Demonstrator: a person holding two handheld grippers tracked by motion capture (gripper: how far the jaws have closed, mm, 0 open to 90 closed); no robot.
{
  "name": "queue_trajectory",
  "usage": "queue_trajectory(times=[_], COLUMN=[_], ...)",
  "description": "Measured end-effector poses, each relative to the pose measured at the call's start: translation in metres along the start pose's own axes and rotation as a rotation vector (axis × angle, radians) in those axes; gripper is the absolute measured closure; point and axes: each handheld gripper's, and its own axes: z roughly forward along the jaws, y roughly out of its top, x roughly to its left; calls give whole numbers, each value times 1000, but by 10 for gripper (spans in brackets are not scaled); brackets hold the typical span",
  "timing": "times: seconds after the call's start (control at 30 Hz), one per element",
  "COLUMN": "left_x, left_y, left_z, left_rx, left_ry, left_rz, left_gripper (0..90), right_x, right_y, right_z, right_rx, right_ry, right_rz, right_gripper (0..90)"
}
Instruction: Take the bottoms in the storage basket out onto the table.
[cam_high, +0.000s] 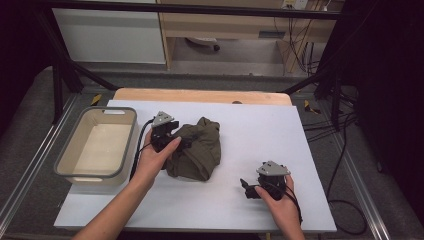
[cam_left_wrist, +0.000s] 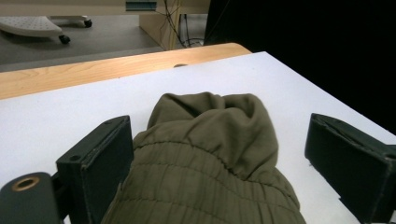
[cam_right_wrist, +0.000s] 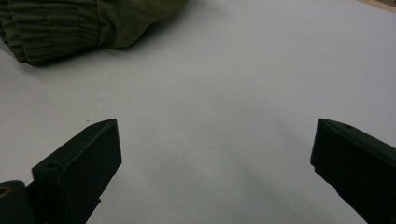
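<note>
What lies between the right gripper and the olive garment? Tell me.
Nothing: bare white table separates the right gripper from the olive garment. The right gripper view shows it, open jaws over plain white surface, garment beyond.

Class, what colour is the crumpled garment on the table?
Olive green garment, clearest in the left gripper view.

olive garment (cam_right_wrist: 70, 28) cut off by the right gripper view's top edge, left tool (cam_high: 172, 137) partly hidden behind a hand (cam_high: 157, 157)

The garment (cam_left_wrist: 205, 154) is matt olive cloth, ribbed and gathered at its elastic band. The table (cam_high: 260, 150) has a smooth matt white top over pale wood. The bin (cam_high: 75, 165) looks plastic, grey-rimmed.
</note>
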Motion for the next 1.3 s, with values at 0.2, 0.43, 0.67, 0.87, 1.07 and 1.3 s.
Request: queue_trajectory(times=[0.2,0.43,0.67,0.87,1.07,1.3], left_x=[-3,-4,-3,-3,0,6], left_y=[2,5,13,22,23,24], left_z=[-2,-6,-12,-22,-29,-38], left_rx=[-2,-16,-30,-38,-22,-21], left_ry=[-24,-43,-14,0,16,30], left_rz=[3,-4,14,27,46,52], left_gripper=[67,77,83,90,91,91], right_x=[0,0,-1,-2,-1,-3], right_y=[0,0,0,-1,0,-1], right_z=[-1,1,-2,-1,-2,-3], right_rx=[-1,11,3,4,4,-3], right_ry=[-3,3,-1,-12,-7,-4], right_rz=[1,0,3,3,-1,-1], right_gripper=[24,25,26,29,31,28])
